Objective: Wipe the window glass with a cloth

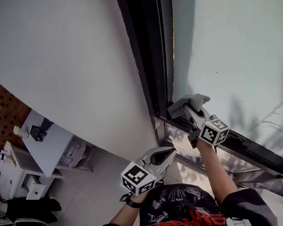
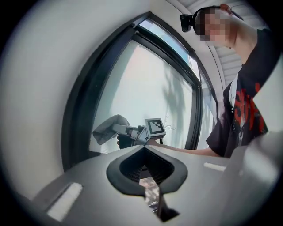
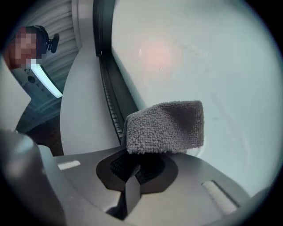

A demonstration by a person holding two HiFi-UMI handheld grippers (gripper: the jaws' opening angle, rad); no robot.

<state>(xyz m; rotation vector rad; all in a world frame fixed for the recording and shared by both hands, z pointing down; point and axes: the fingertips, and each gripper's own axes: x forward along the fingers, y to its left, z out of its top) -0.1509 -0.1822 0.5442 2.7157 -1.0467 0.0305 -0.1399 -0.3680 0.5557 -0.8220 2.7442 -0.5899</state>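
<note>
A folded grey cloth (image 1: 188,103) is pressed against the window glass (image 1: 238,54) near its lower left corner, beside the dark frame (image 1: 148,46). My right gripper (image 1: 189,109) is shut on the cloth (image 3: 166,127), which fills the middle of the right gripper view against the pale glass (image 3: 199,57). The left gripper view shows the cloth (image 2: 109,128) and the right gripper (image 2: 128,130) from the side. My left gripper (image 1: 163,156) hangs lower, away from the glass, its jaws together with nothing between them (image 2: 146,176).
A white wall (image 1: 60,58) runs left of the frame. Below the pane lies the dark sill track (image 1: 251,152). Far down on the floor stand white furniture (image 1: 19,174) and a white table (image 1: 49,143). The person's arm (image 1: 218,177) reaches up to the right gripper.
</note>
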